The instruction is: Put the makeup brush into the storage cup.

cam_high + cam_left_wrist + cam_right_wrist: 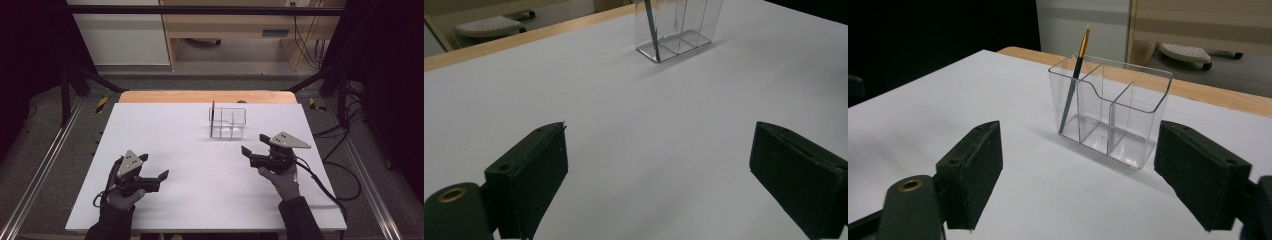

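Note:
A clear plastic organizer (228,124) with several compartments stands on the white board (175,130), toward the back and right of centre. A thin dark brush (213,116) with a gold ferrule leans upright in its left end compartment. My left gripper (153,166) rests near the front left, open and empty, well short of the organizer (679,31) and brush (652,27). My right gripper (255,144) is open and empty just right and in front of the organizer (1110,112). The brush (1074,80) lies ahead between its jaws.
A wooden table edge (205,96) runs behind the board. Cables (345,165) trail off the right side past a metal rail (372,175). A wooden desk (235,30) stands beyond on the floor. Black frame posts (65,90) flank the table.

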Tool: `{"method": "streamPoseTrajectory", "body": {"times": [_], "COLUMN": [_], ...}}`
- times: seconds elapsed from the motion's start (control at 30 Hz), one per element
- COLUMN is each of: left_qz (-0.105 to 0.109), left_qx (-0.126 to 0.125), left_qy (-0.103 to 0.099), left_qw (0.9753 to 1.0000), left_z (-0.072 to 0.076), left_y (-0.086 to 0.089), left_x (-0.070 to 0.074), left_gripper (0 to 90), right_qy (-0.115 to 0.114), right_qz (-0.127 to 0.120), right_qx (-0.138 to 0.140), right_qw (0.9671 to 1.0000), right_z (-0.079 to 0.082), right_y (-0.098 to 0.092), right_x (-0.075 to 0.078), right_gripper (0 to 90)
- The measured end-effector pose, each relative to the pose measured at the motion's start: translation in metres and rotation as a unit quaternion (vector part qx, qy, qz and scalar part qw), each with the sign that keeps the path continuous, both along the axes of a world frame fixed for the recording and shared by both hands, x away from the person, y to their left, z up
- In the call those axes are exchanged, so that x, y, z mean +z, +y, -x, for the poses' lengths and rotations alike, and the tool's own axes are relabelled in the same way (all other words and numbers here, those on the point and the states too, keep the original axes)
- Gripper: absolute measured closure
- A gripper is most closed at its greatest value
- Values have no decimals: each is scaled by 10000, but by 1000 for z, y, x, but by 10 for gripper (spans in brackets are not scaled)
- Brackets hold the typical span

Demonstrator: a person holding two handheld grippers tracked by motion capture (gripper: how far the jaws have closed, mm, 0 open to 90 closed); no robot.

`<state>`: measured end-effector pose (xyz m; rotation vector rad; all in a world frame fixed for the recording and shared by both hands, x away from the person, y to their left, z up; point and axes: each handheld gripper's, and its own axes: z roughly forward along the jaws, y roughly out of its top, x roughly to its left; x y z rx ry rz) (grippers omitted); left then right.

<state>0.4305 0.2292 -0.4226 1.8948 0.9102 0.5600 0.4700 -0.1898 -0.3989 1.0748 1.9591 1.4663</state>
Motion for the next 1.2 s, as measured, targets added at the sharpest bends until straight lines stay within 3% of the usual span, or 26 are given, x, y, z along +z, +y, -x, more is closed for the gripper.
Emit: {"method": "streamPoseTrajectory", "body": {"times": [0.17,0.7,1.2], "left_qz": [6,38,96], "left_qx": [4,44,57], "left_qy": [-10,5,26], "left_qw": [10000,10000,9999], "left_z": [0,0,0], "left_y": [1,5,7], "left_x": [0,0,0], "left_gripper": [77,76,72], "right_qy": [-27,80,59], "right_qz": [-125,111,175], "right_qx": [15,-130,-257], "right_qw": [9999,9998,9995], "right_z": [11,37,47], "right_y": [-10,-35,-46], "right_x": [-3,-17,-24], "right_gripper": [166,73,52]}}
